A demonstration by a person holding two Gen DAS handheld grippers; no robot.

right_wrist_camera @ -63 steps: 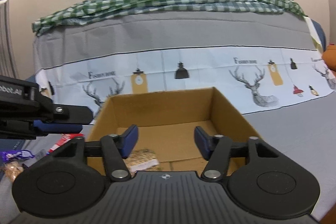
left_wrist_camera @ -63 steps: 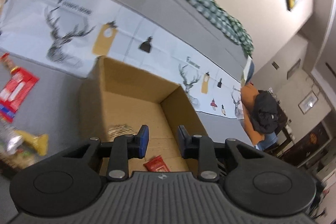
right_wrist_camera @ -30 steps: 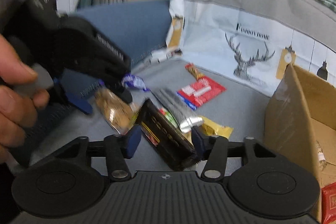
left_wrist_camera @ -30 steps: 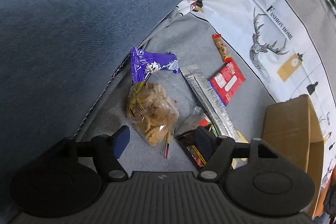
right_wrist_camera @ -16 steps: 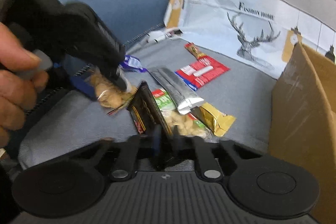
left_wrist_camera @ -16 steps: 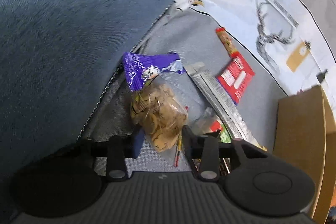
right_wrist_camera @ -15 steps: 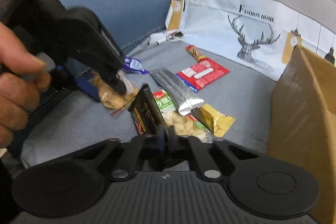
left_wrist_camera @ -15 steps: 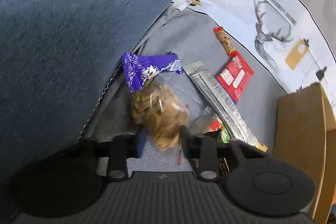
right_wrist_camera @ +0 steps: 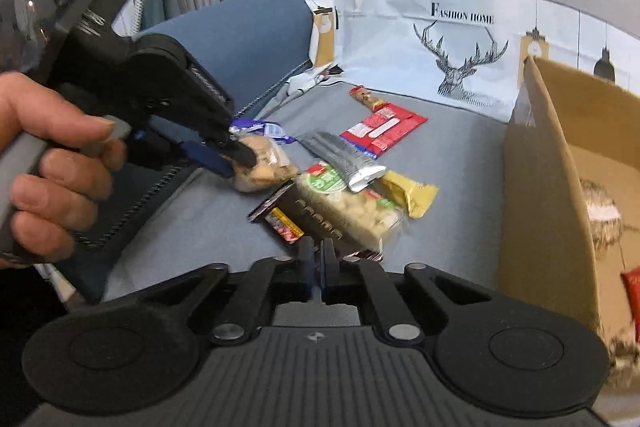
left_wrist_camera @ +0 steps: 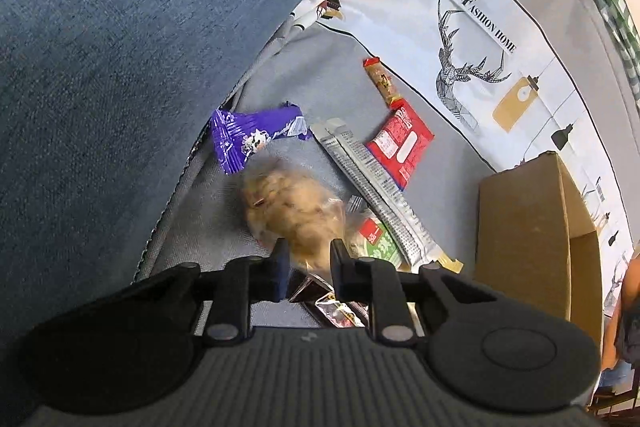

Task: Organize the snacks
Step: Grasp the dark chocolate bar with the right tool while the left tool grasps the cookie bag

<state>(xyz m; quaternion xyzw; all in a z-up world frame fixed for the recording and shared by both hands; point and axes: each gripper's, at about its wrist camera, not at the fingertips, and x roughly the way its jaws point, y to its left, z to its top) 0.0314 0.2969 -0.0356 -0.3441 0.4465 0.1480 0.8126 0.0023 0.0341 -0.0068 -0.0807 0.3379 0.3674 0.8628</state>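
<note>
The cookie bag [left_wrist_camera: 294, 215] is pinched in the left gripper [left_wrist_camera: 306, 259], whose jaws are closing on it, beside the purple wrapper [left_wrist_camera: 248, 137] and well left of the box [left_wrist_camera: 528, 227]. The right gripper [right_wrist_camera: 316, 259], jaws easing apart, clamps the black packet [right_wrist_camera: 298, 215], nearer the box, with a nut pack [right_wrist_camera: 352, 207] on it

You see a purple wrapper [left_wrist_camera: 251, 140], a red packet [left_wrist_camera: 400, 142], a silver sachet [left_wrist_camera: 372, 187] and a gold bar [right_wrist_camera: 410, 191]. The cardboard box [left_wrist_camera: 520, 227] is brown, and the sofa cover [left_wrist_camera: 472, 27] is grey-white with black deer prints.
</note>
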